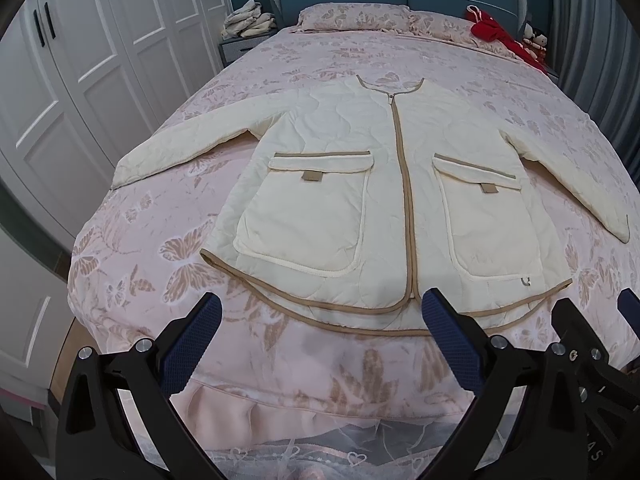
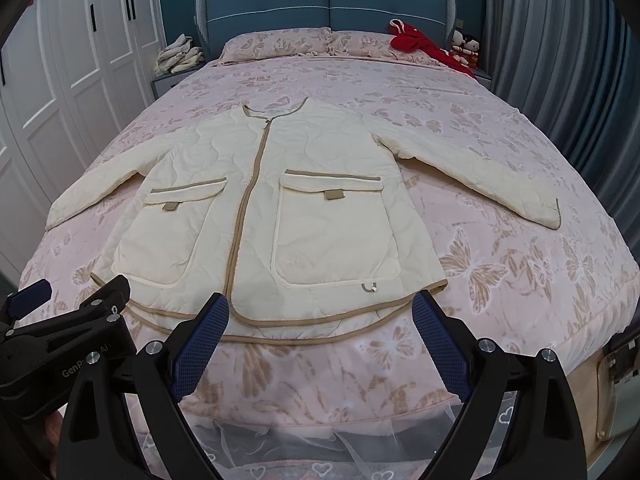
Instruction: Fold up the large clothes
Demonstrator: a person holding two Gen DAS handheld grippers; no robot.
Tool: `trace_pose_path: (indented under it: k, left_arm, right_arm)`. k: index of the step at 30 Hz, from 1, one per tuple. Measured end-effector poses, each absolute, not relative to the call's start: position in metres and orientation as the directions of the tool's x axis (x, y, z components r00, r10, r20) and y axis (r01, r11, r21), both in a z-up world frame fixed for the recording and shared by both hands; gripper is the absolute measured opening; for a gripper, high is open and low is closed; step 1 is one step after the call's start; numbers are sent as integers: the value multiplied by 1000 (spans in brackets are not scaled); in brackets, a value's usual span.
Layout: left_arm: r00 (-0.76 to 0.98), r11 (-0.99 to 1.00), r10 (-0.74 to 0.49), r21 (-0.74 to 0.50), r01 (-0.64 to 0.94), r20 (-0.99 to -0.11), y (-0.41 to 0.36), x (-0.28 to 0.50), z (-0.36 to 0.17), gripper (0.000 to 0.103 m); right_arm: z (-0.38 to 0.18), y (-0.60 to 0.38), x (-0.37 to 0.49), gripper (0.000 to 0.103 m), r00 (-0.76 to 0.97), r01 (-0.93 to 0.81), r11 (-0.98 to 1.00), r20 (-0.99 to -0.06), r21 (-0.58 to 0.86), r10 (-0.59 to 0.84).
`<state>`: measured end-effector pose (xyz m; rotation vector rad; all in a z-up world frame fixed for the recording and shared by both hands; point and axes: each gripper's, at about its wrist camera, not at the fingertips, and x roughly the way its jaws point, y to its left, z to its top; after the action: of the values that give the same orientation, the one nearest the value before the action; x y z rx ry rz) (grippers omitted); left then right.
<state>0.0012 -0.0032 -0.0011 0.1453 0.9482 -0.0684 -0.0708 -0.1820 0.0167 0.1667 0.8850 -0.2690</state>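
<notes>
A cream quilted jacket (image 1: 360,184) with tan trim, a front zip and two large patch pockets lies flat and face up on the bed, both sleeves spread out sideways; it also shows in the right wrist view (image 2: 272,216). My left gripper (image 1: 322,304) is open and empty, held above the foot of the bed just short of the jacket's hem. My right gripper (image 2: 320,304) is open and empty, beside the left one and also just short of the hem. The left gripper shows at the left edge of the right wrist view (image 2: 72,300).
The bed has a pink butterfly-print quilt (image 2: 480,264) and a blue headboard (image 2: 328,0). A red garment (image 2: 424,46) and two dolls (image 2: 466,46) lie near the pillows. White wardrobes (image 1: 80,60) stand left, a nightstand with pale clothes (image 2: 178,56), grey curtains (image 2: 560,60) right.
</notes>
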Motion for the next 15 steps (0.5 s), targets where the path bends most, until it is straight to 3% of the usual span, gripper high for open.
trace_pose_path:
  k: [15]
  left_arm:
    - [582,988,5,94,122,-813,-3,1,-2,98]
  right_arm:
    - [16,-182,-70,91,603,298,954,-782,33,-161]
